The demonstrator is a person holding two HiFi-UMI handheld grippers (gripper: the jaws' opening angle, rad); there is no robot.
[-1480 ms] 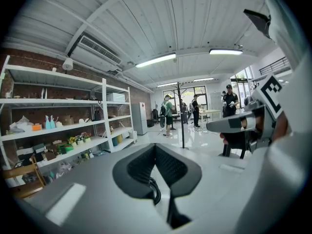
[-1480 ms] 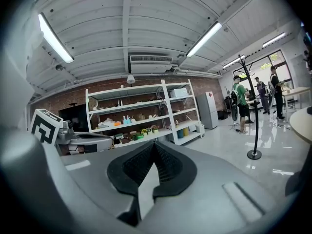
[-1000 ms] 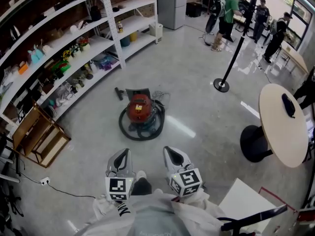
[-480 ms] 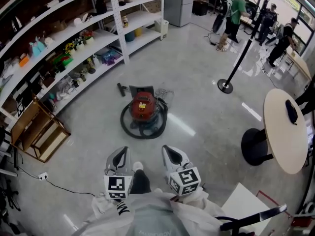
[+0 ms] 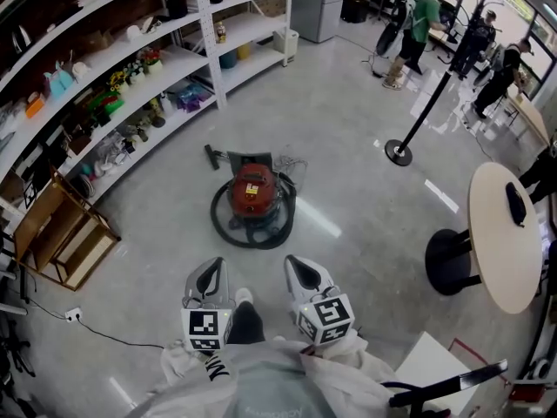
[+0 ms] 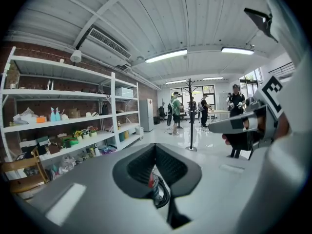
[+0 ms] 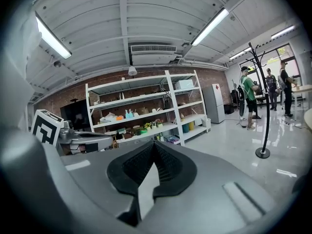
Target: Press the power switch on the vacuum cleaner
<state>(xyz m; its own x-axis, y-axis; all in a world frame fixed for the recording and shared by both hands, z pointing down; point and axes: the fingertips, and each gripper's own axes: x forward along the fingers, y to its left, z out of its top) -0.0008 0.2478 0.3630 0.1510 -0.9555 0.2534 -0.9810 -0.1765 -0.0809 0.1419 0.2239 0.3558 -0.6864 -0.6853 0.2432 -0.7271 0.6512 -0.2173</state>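
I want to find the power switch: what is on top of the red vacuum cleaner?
On the vacuum cleaner, a small yellowish patch sits on the red top; whether it is the switch cannot be told. Nothing covers it.

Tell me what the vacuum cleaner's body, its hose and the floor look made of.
Vacuum cleaner body: probably glossy red plastic, judging by its sheen. Hose: matte black, likely flexible plastic or rubber, since it coils. Floor: grey polished concrete, apparently; it mirrors light.

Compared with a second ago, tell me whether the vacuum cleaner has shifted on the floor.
No. The vacuum cleaner sits at the same spot between the shelf post and the stanchion base; only the head camera drifted slightly.
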